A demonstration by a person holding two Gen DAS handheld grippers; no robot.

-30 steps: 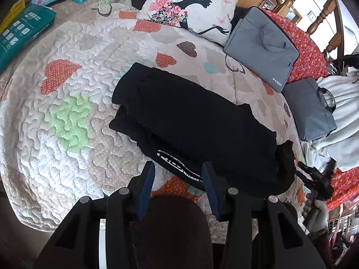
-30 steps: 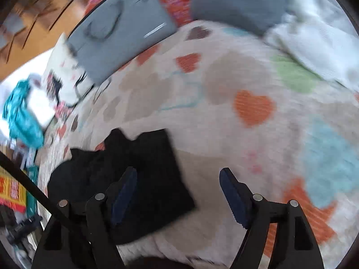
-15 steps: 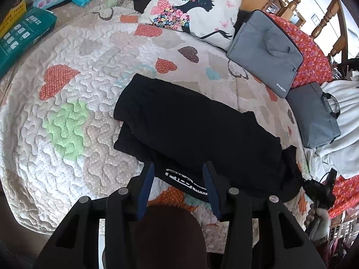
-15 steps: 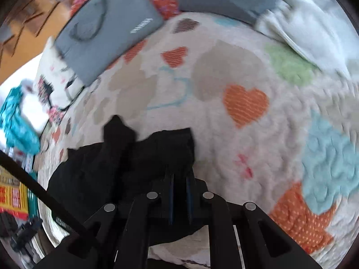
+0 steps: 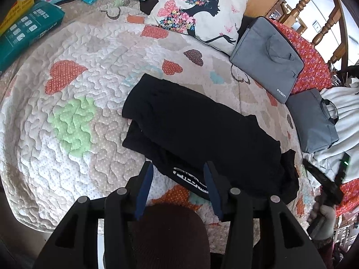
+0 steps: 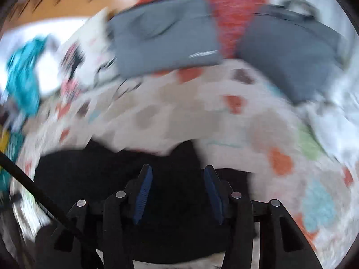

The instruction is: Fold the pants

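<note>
Left wrist view: black pants point(image 5: 202, 134) lie partly folded on heart-print quilted bed point(image 5: 67, 103). Left claw point(image 5: 178, 187) released, fingers spread over pants' near edge with white lettering. Gray bag point(image 5: 267, 56) and flower pillow point(image 5: 199, 11) beyond.

Right wrist view, blurred: right claw point(image 6: 177, 190) released, fingers apart above pants point(image 6: 94, 172).

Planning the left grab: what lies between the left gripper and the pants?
Nothing: in the left wrist view the open left gripper already frames the pants hem, with only quilt beneath.
</note>
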